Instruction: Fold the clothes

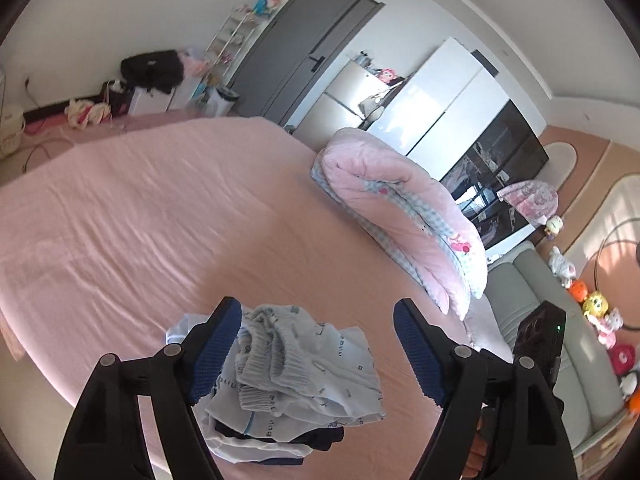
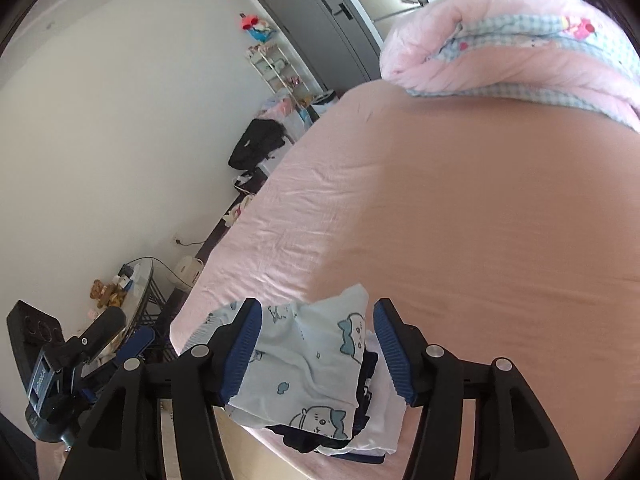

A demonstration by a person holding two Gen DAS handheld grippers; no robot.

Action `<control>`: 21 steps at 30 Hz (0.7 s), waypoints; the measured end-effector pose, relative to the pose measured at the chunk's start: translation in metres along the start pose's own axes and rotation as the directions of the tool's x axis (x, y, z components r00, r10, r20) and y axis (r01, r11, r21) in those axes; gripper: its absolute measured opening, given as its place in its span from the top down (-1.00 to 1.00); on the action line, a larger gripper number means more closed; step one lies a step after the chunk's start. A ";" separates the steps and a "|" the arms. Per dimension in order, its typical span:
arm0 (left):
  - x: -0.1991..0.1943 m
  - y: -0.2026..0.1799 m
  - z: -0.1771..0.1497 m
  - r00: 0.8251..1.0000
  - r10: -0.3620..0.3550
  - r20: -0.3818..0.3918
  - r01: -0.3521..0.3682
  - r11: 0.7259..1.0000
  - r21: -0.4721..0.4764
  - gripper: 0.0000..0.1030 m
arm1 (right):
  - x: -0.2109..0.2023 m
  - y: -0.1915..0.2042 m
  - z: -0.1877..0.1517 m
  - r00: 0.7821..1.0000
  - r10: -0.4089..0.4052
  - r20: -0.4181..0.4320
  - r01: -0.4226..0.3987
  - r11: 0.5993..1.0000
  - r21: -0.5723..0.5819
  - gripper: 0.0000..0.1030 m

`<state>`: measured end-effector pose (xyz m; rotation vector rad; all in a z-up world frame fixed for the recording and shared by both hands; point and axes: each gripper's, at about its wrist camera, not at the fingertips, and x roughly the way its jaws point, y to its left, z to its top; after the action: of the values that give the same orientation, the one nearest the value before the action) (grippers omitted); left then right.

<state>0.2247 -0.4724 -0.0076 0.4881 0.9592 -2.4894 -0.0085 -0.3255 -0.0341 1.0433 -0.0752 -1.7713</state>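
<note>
Bedroom, pink-sheeted bed (image 1: pixel 140 216) filling most of both views. Stack of folded pale blue printed clothes (image 1: pixel 296 376) lies near bed's edge at 6 o'clock. Rolled pink quilt with blue gingham lining (image 1: pixel 404 216) at 2 o'clock, well apart. Left tongs (image 1: pixel 318 354) parted wide above the stack, pads clear of cloth. Right tongs (image 2: pixel 316 346) likewise apart over the stack, nothing gripped. Grey door (image 1: pixel 304 48) at 12 o'clock.
</note>
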 end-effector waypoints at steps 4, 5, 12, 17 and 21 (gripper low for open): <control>0.028 -0.016 0.001 0.996 0.050 -0.072 -0.048 0.998 0.034 0.59 | 0.008 0.004 0.005 0.998 0.063 -0.025 -0.063 0.998 0.013 0.88; 0.038 -0.016 -0.002 0.993 0.056 -0.106 -0.053 0.998 0.029 0.64 | 0.013 0.004 0.004 0.997 0.077 -0.032 -0.076 0.997 0.021 0.88; 0.068 0.000 -0.025 0.971 0.156 -0.181 -0.151 0.988 0.040 0.65 | 0.046 0.019 -0.022 0.988 0.046 -0.149 -0.055 0.997 -0.054 0.88; 0.068 0.029 -0.030 0.970 0.136 -0.200 -0.143 0.990 -0.019 0.66 | 0.066 0.005 -0.038 0.980 0.010 -0.197 -0.019 0.999 -0.046 0.91; 0.072 0.032 -0.033 0.968 0.155 -0.200 -0.160 0.987 -0.009 0.66 | 0.073 -0.002 -0.046 0.978 0.031 -0.206 -0.038 0.999 -0.029 0.96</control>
<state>0.1854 -0.4898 -0.0809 0.7855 0.9826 -2.3158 0.0141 -0.3634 -0.1080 1.1883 0.0635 -1.6192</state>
